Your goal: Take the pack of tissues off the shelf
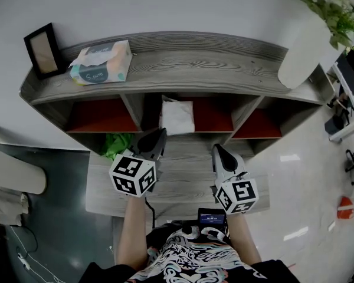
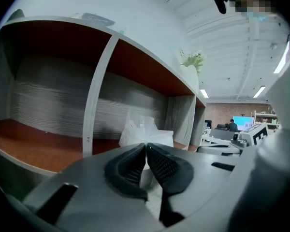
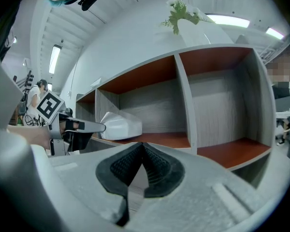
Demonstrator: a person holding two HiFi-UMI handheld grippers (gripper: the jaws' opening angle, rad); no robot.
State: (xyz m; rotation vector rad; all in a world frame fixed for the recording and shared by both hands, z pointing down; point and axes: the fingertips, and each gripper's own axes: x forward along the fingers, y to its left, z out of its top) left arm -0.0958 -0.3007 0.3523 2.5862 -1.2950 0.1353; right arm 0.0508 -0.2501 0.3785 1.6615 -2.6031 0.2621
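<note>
- We hold the left tool [image 1: 160,132] and right tool [image 1: 217,150] pinched together, empty.
- The teal-and-white soft pack of tissues [image 1: 100,62] lies atop the grey wooden shelf [image 1: 212,58], ahead-left of our nearer left tool, long axis crosswise.

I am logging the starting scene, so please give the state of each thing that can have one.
left claw, shut, empty.
right claw, shut, empty.
teal tissue pack, lying flat on top of the shelf, untouched.
white pack, lying in the shelf's middle compartment.
picture frame, upright at the top's left end.
vase, upright, plant in it.
</note>
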